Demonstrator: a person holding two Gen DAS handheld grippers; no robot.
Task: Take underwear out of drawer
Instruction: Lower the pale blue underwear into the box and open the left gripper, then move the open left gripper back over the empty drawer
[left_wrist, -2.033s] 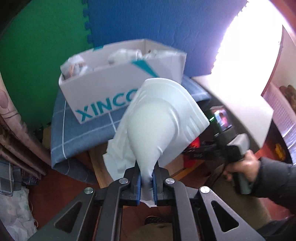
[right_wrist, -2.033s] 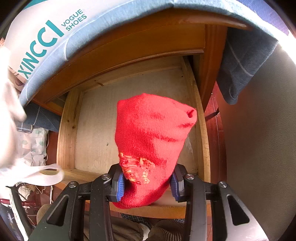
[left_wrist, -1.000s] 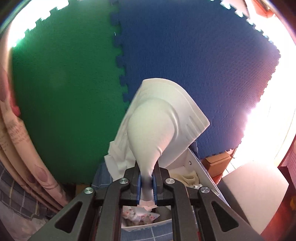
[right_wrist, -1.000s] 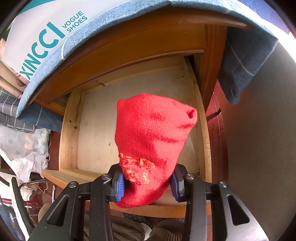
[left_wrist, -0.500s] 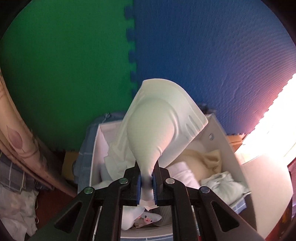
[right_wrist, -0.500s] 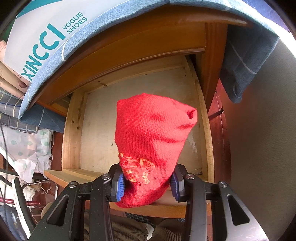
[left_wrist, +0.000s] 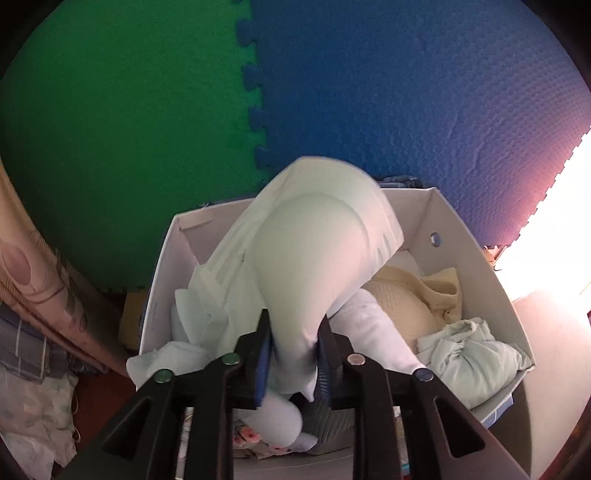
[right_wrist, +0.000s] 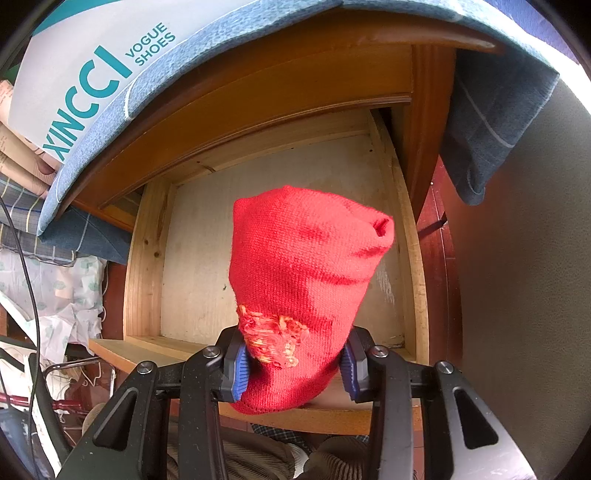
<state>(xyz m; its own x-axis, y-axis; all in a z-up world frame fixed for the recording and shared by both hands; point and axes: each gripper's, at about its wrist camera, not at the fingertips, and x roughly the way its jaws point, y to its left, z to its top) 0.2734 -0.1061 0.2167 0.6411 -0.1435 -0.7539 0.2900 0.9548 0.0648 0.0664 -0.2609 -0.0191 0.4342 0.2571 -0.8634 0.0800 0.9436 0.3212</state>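
In the left wrist view, our left tongs (left_wrist: 293, 345) hang over the white shoebox (left_wrist: 476, 254), and their jaws are opening with the pale mint underwear (left_wrist: 306, 258) between them. The blue pads look to have just come off the cloth, which stands bunched above the box's near middle. Inside lie a cream garment (left_wrist: 406, 295) at the far right, a crumpled light green one (left_wrist: 476, 354) at the near right and rolled white pieces (left_wrist: 373, 332) beneath the tongs. We judge this to be the drop. To do it well we let the jaws widen fully before lifting, so no fold catches on a pad, and then lift straight up so the piece settles inside the walls and does not hang over the rim.

In the right wrist view, our right tongs (right_wrist: 293, 363) are clamped on a red knitted garment (right_wrist: 306, 280), held above the open wooden drawer (right_wrist: 144, 258), whose bare floor shows nothing else. The shoebox (right_wrist: 74, 66) sits up on the blue-cloth-covered desk (right_wrist: 480, 110) above. We keep this grip firm and the hand quiet until the left side clears the box.
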